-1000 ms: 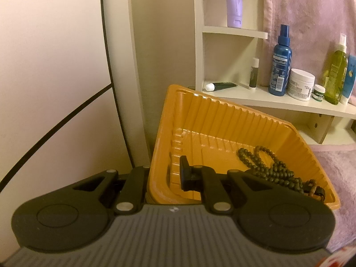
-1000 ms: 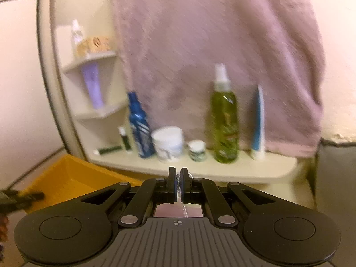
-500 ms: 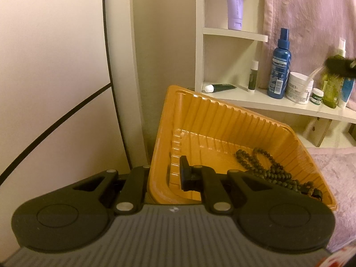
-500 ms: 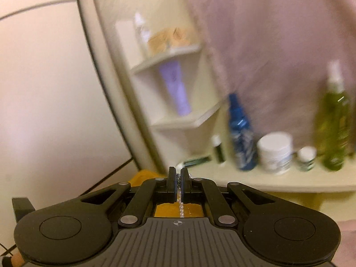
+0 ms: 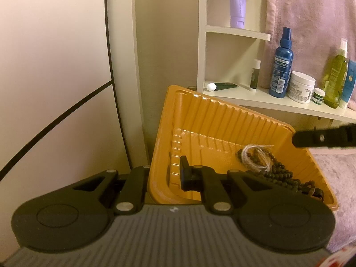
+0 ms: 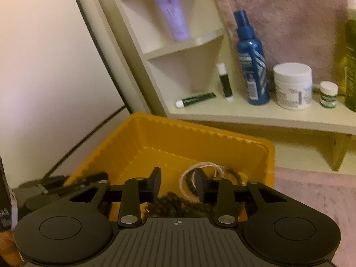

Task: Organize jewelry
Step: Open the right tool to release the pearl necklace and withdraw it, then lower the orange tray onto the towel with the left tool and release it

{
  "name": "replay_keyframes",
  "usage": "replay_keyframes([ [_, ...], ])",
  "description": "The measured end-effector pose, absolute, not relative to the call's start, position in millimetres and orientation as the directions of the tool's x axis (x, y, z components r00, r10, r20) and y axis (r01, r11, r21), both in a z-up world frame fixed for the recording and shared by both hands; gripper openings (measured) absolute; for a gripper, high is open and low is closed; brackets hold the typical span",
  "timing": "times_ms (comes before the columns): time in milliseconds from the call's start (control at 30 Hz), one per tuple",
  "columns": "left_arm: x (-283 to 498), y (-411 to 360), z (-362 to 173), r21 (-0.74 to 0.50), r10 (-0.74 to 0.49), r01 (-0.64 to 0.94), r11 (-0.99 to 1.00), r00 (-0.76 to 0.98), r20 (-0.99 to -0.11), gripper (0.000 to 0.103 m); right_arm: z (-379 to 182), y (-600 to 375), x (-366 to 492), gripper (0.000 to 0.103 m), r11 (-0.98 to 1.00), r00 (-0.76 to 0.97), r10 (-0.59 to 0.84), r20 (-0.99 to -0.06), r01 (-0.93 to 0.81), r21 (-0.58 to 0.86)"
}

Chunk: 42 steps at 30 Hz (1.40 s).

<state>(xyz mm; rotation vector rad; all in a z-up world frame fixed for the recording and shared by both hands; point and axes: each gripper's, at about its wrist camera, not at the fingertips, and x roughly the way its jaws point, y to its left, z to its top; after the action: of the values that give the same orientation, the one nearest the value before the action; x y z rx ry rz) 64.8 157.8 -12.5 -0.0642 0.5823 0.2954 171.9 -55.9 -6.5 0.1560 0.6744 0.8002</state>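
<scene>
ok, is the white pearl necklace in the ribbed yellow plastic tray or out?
In. The white pearl necklace lies on dark wooden beads inside the ribbed yellow plastic tray.

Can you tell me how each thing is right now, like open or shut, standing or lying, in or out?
left gripper: shut on the tray's rim.
right gripper: opening, nothing between.
yellow tray: tilted, held.
dark bead necklace: in tray.
white necklace: in tray, on beads.
blue spray bottle: upright, capped.
green tube: lying down.
</scene>
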Motion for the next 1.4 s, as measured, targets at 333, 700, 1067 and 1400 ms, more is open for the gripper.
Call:
replay_keyframes([
  [333,67,159,-14,0.024,0.260,-0.296,0.955,0.791,-0.554,0.011,-25,-77,165,0.046,0.752,0.513,0.641,-0.571,-0.569,0.333],
  [700,70,164,-23,0.017,0.265,-0.309,0.951,0.784,-0.562,0.011,-27,-94,159,0.056,0.799,0.558,0.588,-0.586,-0.514,0.312],
  [1067,84,183,-46,-0.008,0.265,-0.334,0.943,0.763,-0.590,0.012,-30,-109,149,0.060,0.831,0.586,0.546,-0.599,-0.469,0.299],
  [1400,101,195,-62,-0.039,0.243,-0.331,0.943,0.761,-0.601,0.016,-34,-124,137,0.062,0.858,0.601,0.507,-0.618,-0.422,0.293],
])
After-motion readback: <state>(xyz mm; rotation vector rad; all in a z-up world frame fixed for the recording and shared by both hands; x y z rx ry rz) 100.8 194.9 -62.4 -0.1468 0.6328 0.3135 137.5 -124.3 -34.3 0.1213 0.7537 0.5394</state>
